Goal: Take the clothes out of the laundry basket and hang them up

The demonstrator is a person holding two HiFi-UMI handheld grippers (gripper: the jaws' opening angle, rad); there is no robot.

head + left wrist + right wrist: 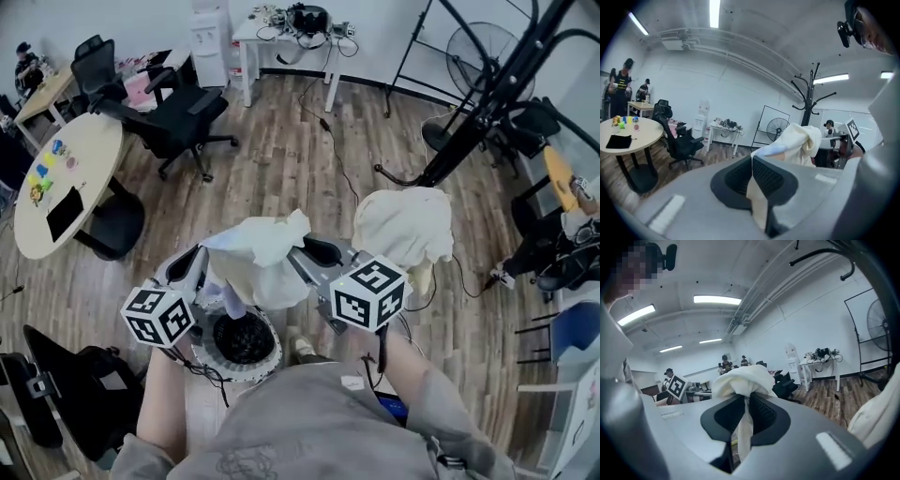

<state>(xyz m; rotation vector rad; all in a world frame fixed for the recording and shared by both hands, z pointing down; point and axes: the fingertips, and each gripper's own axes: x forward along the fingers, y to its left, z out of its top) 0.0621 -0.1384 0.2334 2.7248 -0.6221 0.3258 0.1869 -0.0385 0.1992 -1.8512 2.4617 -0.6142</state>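
Note:
A cream garment [255, 255] hangs bunched between my two grippers, above the white laundry basket [208, 358]. My left gripper [208, 259] is shut on one edge of it; in the left gripper view the cloth [797, 143] runs out from the closed jaws [752, 160]. My right gripper [307, 247] is shut on the other edge, and in the right gripper view the fabric [740, 379] bulges over the closed jaws [744, 403]. A second cream garment [405, 225] hangs to the right, near the black coat rack [487, 108]. The basket's inside looks dark.
The coat rack [811, 96] stands ahead on the right, with a floor fan [478, 42] behind it. Black office chairs [173, 117] and a round table [66, 178] are at the left, and a white desk [286, 37] at the back. People stand far off.

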